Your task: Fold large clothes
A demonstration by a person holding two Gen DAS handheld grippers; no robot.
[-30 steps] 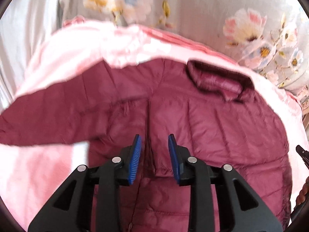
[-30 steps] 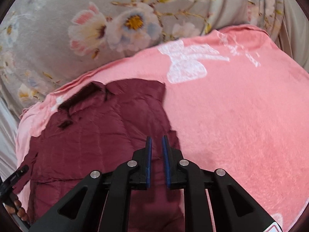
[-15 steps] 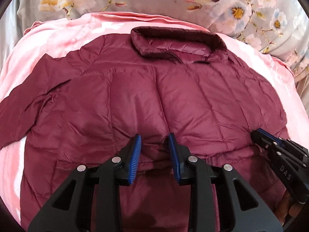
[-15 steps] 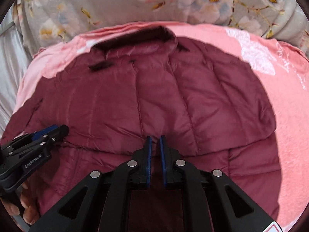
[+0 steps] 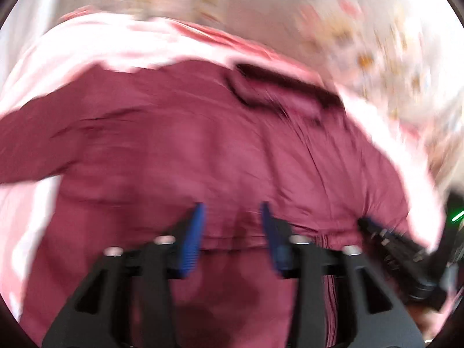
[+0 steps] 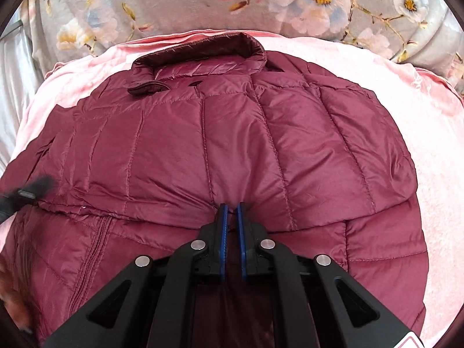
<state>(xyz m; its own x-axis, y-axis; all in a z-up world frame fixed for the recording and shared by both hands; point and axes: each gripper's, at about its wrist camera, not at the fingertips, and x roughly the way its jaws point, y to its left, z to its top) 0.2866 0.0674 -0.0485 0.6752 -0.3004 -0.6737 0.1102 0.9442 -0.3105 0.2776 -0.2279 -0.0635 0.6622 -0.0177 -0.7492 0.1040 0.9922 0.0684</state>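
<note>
Between the nearly closed jaws of the right gripper [image 6: 231,207], a pinch of the maroon jacket [image 6: 232,133] is clenched at the edge of a layer folded up over the body. The left gripper [image 5: 232,211] hovers over the same fold with its jaws spread wide and nothing in them; that view is blurred. The jacket lies on a pink blanket [image 6: 429,150], collar [image 6: 203,55] at the far end, one sleeve [image 5: 43,133] out to the left. One lengthwise fold looks done; the sleeve and further folds appear left.
</note>
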